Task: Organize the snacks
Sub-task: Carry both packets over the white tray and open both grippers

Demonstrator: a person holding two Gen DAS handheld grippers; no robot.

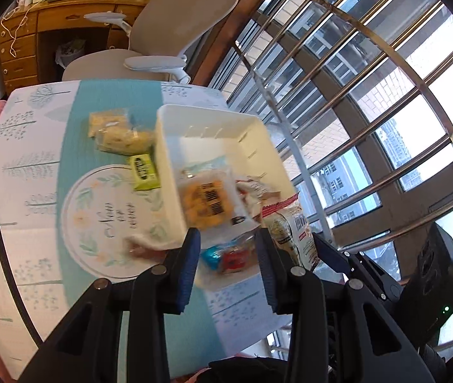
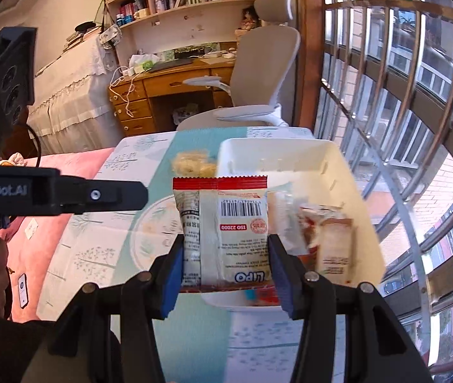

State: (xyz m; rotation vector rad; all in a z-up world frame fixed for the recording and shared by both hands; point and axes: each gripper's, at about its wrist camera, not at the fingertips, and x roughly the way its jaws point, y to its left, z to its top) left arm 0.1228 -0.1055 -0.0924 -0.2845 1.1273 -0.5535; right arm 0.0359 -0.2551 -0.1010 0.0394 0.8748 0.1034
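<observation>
Far left on the bench [image 1: 105, 102], covered with a teal-and-white patterned cloth: two clear packs of yellow snacks [image 1: 118, 132], overlapping, with a small green packet [image 1: 144, 171] just near of them. Right of these, a white bin [image 1: 175, 159], open-topped, at the bench's right side by the barred window [image 1: 370, 102]. Inside the bin, a clear pack of orange-yellow pieces [image 1: 209, 202] bearing a barcode, plus blurred red-and-white wrappers toward the right wall. Left hand-held gripper [image 1: 228, 249] at a middling gap, blue pads either side of a small blue-and-red wrapped snack [image 1: 226, 257]; grip or mere framing cannot be told through the blur. Right hand-held gripper [image 2: 226, 255] clamped on a red-topped white LiPO packet [image 2: 223, 226], held upright above the bin's near left corner. Beyond the bench, a grey office chair [image 2: 264, 63] and a wooden desk [image 2: 169, 86].
</observation>
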